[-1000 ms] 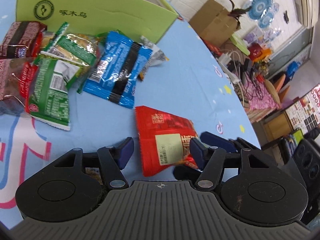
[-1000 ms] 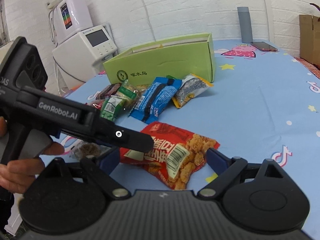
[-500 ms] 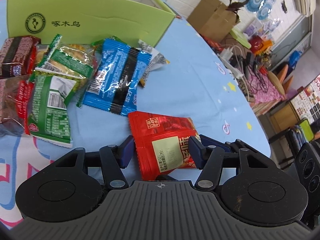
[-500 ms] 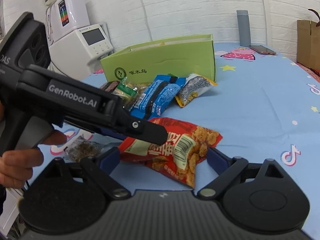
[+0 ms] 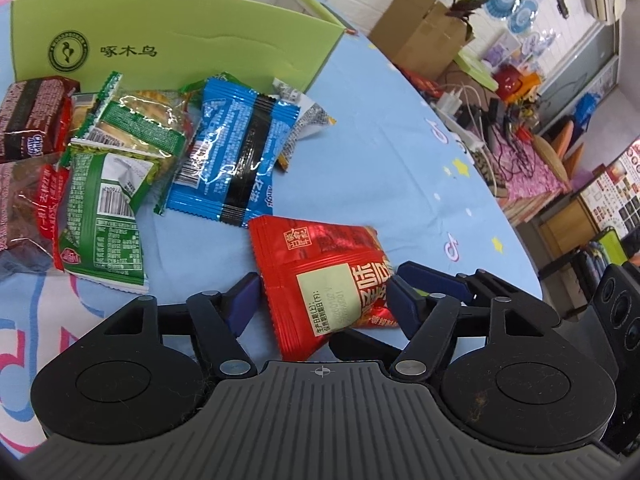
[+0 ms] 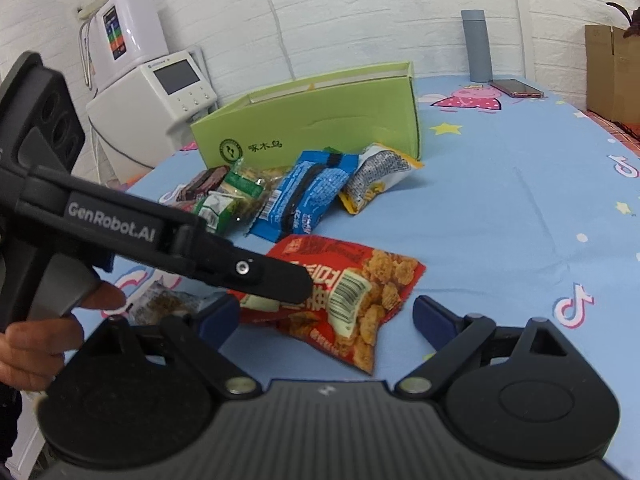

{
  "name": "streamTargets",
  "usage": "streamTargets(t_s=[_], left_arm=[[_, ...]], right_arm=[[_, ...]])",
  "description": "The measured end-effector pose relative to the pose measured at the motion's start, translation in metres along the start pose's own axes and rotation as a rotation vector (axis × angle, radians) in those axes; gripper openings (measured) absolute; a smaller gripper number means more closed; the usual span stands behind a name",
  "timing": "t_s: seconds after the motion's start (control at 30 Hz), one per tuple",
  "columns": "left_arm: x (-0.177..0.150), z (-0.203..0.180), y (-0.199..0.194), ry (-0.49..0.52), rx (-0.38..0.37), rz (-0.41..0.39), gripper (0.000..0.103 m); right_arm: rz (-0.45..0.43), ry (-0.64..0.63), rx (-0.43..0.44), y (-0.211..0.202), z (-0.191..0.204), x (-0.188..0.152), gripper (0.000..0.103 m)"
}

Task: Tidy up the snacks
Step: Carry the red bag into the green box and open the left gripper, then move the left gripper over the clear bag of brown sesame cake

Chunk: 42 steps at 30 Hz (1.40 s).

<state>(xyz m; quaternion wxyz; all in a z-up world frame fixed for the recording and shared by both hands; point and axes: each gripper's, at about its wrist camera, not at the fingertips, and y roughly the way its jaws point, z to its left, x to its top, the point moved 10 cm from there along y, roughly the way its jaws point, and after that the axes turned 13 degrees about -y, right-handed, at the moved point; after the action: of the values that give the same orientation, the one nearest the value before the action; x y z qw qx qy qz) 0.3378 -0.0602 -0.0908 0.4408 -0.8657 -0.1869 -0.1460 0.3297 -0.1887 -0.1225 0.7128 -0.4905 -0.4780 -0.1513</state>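
White brick walls stand behind our blue tablecloth [image 6: 500, 208] with its stars and cartoon prints. On it we see a green box [image 5: 172, 40], open at the top, and just before it a heap of snack packets, among them a blue packet [image 5: 236, 152] and a green packet [image 5: 104, 216]. Our left gripper [image 5: 320, 296] has its pads on both sides of the red snack bag [image 5: 320, 276] and grips it near the table edge. Our right gripper [image 6: 324, 312] is spread wide and holds nothing; the bag lies between its fingers.
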Motion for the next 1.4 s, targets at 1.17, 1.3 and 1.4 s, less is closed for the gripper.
streamTargets(t_s=[1.17,1.3,1.4], left_arm=[[0.262,0.032,0.010,0.015,-0.003,-0.253,0.041],[0.253,0.041,-0.025,0.003,-0.025,-0.330,0.055],[0.230,0.043,-0.054,-0.023,-0.054,-0.348,0.059]], right_arm=[[-0.114,-0.291,-0.052,0.157,-0.047,0.226,0.079],[-0.185,-0.299,-0.074,0.123,-0.041,0.223,0.091],[-0.203,-0.284,-0.050,0.090,-0.026,0.206,0.092]])
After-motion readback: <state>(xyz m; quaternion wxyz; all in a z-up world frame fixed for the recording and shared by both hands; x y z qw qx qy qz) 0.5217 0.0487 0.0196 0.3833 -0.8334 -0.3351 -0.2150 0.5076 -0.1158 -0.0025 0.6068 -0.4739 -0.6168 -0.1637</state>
